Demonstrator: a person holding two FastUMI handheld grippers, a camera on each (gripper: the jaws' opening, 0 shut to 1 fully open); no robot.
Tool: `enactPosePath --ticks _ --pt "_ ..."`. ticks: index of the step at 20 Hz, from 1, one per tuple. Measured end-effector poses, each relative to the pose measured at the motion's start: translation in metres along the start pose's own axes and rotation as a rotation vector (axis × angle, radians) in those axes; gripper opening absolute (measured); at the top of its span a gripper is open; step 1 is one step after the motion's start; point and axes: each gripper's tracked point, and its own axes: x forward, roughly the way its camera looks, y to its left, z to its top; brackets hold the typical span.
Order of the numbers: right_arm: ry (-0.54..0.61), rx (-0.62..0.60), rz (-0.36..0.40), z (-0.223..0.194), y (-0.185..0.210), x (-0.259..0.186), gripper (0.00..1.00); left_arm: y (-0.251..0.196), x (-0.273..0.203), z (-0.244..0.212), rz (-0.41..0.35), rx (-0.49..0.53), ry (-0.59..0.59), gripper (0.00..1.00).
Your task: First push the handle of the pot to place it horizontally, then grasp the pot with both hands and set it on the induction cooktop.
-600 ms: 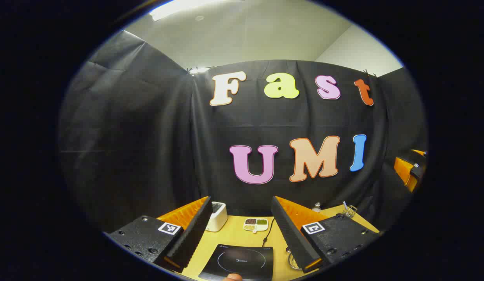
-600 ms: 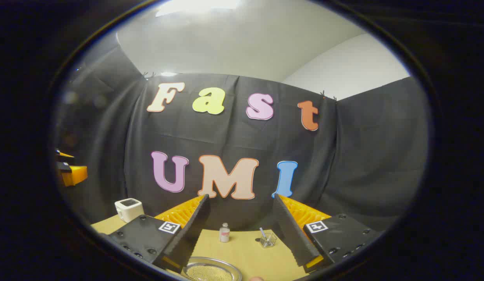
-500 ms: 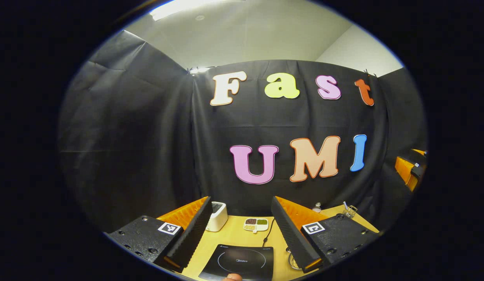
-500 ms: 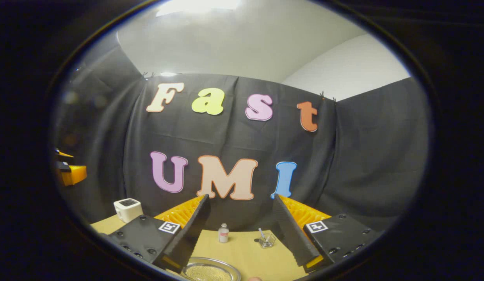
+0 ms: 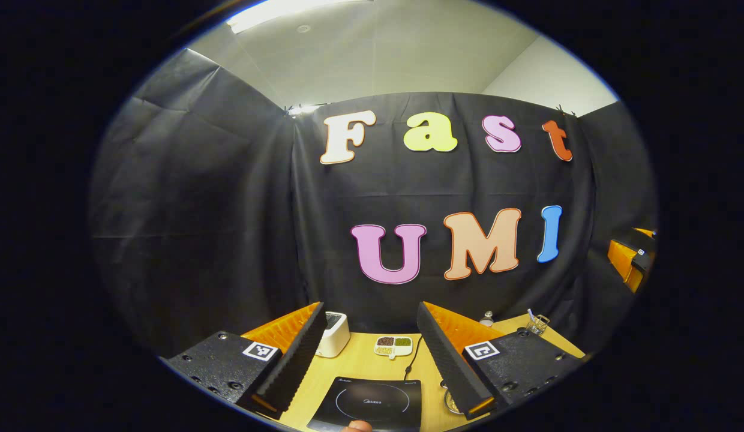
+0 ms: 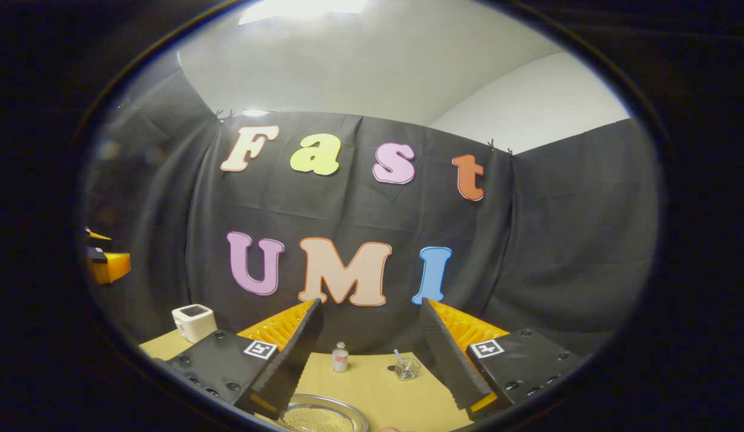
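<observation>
Facing the table, we see the induction cooktop between our left gripper's spread fingers. The pot sits low by our right gripper, also spread wide, with a small bottle beyond.

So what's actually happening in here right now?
A person holds a gripper in each hand above a wooden table. The left gripper hangs open over the black induction cooktop; the right gripper hangs open above the metal pot. Neither touches anything, so the pot isn't on the cooktop yet.
</observation>
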Motion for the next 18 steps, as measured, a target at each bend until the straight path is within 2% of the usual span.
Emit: enactPosePath --ticks 8,10,11,12,14,15,16,17,18 --pt "0.034 0.004 0.019 -0.014 0.003 -0.004 0.99 0.000 -0.001 -0.002 0.005 0.018 0.001 0.97" --pt "0.045 0.003 0.027 -0.020 0.004 -0.002 0.95 0.000 -0.002 -0.002 0.004 0.022 0.003 0.97" --pt "0.050 0.002 0.031 -0.022 0.005 -0.003 0.80 -0.001 -0.002 -0.002 0.004 0.024 0.002 0.97" --pt "0.055 0.002 0.038 -0.025 0.005 -0.004 0.74 -0.002 -0.002 -0.002 0.003 0.026 0.002 0.96" --pt "0.063 0.006 0.047 -0.029 0.007 -0.003 0.50 -0.003 -0.002 -0.002 0.002 0.026 0.000 0.96" --pt "0.067 0.008 0.045 -0.030 0.005 -0.004 0.34 -0.004 -0.002 -0.002 0.001 0.026 -0.002 0.96" --pt "0.075 0.008 0.032 -0.033 0.000 -0.004 0.27 -0.004 -0.003 -0.001 0.000 0.027 -0.005 0.96" --pt "0.080 0.007 0.014 -0.036 -0.005 -0.005 0.13 -0.005 -0.002 0.000 -0.001 0.030 -0.007 0.96" --pt "0.080 0.008 0.004 -0.036 -0.008 -0.004 0.08 -0.004 -0.003 0.001 0.000 0.033 -0.009 0.96"
